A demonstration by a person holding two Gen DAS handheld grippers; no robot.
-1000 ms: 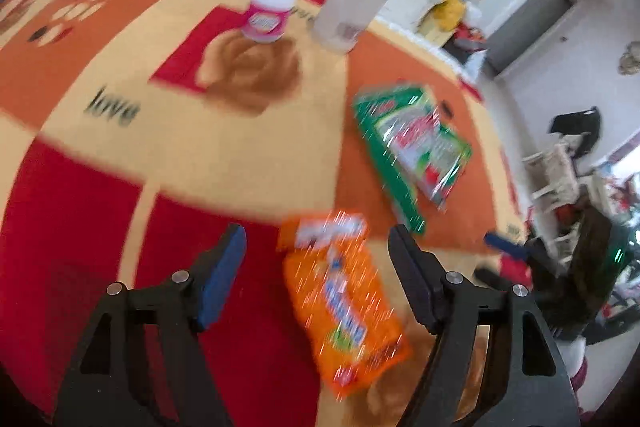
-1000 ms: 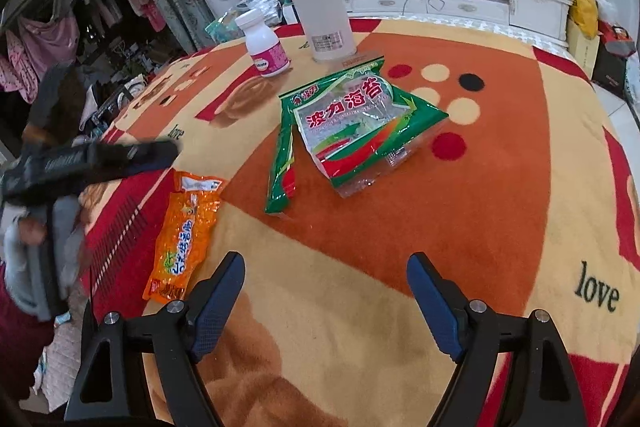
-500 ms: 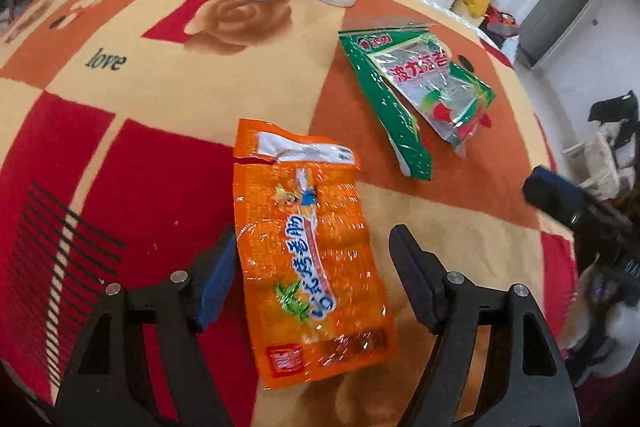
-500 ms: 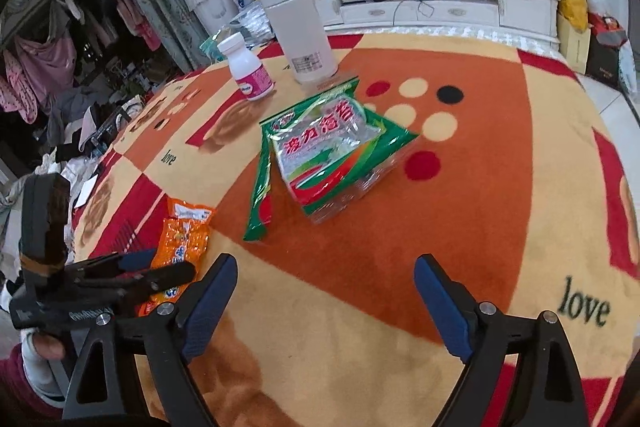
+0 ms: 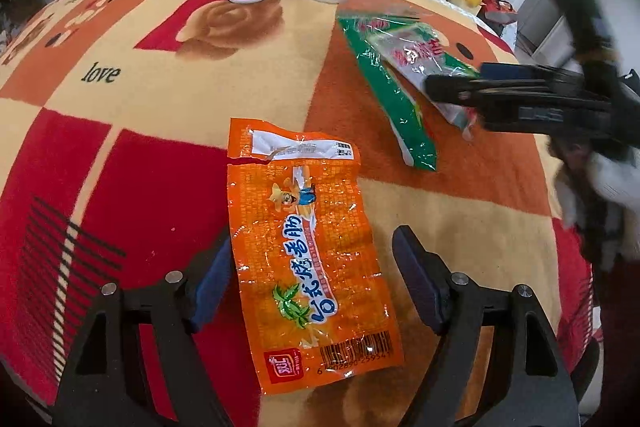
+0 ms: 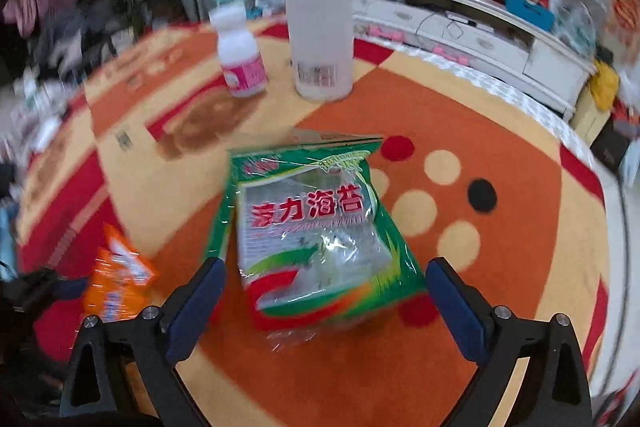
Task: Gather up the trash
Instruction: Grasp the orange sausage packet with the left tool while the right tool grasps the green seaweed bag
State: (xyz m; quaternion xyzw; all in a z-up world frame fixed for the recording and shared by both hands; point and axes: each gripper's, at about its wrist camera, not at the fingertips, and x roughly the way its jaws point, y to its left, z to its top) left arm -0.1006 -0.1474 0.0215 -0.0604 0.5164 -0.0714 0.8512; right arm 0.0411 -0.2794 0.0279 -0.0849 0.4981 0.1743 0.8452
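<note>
On the blanket-covered desk (image 5: 168, 99), my left gripper (image 5: 312, 279) straddles the flat orange snack wrapper (image 5: 308, 255), fingers opening, not pressing it. Farther right, my right gripper (image 6: 324, 307) hangs over the green seaweed packet (image 6: 316, 227), fingers opening wide either side, not gripping.

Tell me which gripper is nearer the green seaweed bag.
Right. The right gripper straddles the green seaweed bag, jaws opening, pads clear of it. The left gripper sits over the orange wrapper, off to the bag's side.
</note>
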